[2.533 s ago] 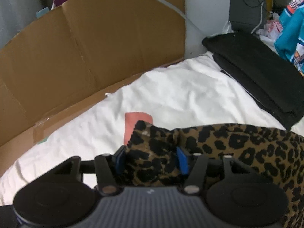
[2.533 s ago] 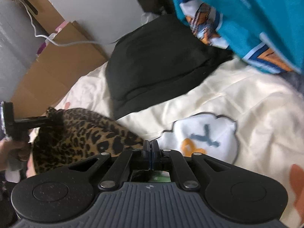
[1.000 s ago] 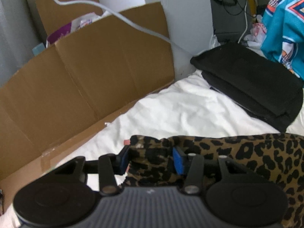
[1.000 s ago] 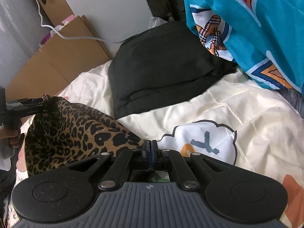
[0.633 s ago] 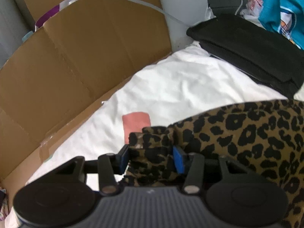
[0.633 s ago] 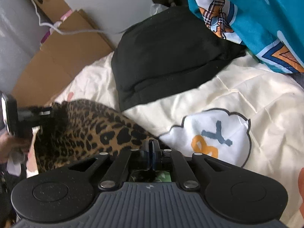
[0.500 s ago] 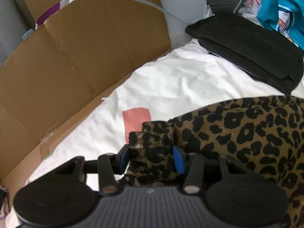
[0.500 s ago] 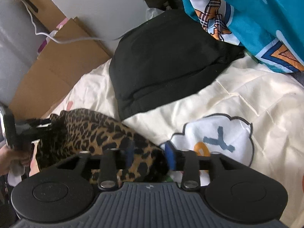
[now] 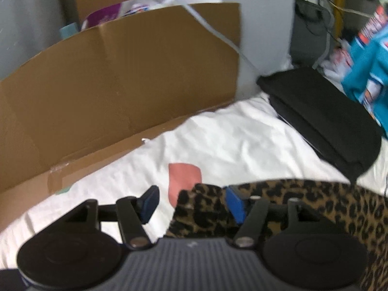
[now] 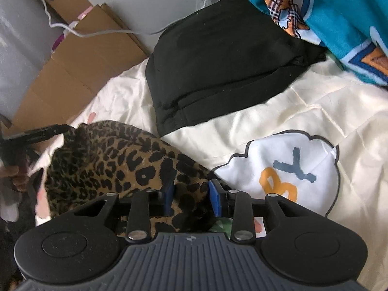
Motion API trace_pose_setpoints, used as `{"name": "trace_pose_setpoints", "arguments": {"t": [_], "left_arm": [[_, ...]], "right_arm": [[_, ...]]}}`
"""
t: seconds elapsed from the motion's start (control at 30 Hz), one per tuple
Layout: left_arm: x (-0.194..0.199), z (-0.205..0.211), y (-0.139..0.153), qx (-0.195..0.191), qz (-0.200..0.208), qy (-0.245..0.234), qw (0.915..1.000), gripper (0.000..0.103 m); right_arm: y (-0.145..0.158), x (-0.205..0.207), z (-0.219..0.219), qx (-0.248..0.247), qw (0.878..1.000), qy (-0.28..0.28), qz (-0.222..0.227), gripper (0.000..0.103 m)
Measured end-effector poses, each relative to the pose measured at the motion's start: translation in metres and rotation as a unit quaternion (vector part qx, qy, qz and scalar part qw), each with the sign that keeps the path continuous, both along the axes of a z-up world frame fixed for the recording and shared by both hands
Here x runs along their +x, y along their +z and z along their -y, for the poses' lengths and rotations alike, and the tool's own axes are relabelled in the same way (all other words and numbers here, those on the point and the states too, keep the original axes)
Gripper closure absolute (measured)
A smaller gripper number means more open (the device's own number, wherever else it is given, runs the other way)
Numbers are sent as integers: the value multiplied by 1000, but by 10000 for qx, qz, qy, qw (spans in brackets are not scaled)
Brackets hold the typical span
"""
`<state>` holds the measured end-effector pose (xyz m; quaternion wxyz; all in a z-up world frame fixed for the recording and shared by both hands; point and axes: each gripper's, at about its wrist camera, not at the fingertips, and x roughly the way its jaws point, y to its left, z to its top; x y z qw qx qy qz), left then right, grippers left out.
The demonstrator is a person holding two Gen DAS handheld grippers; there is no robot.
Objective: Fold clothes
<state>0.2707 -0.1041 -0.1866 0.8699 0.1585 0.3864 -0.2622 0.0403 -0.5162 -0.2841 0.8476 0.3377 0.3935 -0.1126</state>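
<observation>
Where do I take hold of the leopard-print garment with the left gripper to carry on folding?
Take the bunched corner of the leopard-print garment that lies between the left gripper fingers, whose jaws are opening. Come from above and the cardboard side: that corner stands up off the bedsheet, while the rest lies flat toward the right gripper.

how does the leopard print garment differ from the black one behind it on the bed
The leopard print garment is tan with black spots; the black garment is plain. The leopard print garment lies loosely bunched, with both grippers at its ends; the black garment is neatly folded in stacked layers, untouched. Both rest on the cream bedsheet.
</observation>
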Motion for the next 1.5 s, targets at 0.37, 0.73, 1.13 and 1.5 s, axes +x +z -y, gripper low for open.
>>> {"name": "trace_pose_setpoints", "arguments": {"t": [0.37, 0.73, 1.13, 1.5], "left_arm": [[-8, 23, -27, 764, -21, -111, 9970, 38], [-13, 16, -31, 919, -1, -193, 9956, 46], [-12, 19, -35, 917, 36, -253, 9955, 46], [-29, 9, -10, 853, 423, -260, 9951, 54]], "right_arm": [[-17, -9, 20, 1313, 9886, -617, 398, 69], [-16, -13, 31, 1269, 9866, -943, 405, 69], [-24, 0, 16, 509, 9984, -238, 12, 71], [8, -7, 6, 5, 9996, 102, 255, 103]]}}
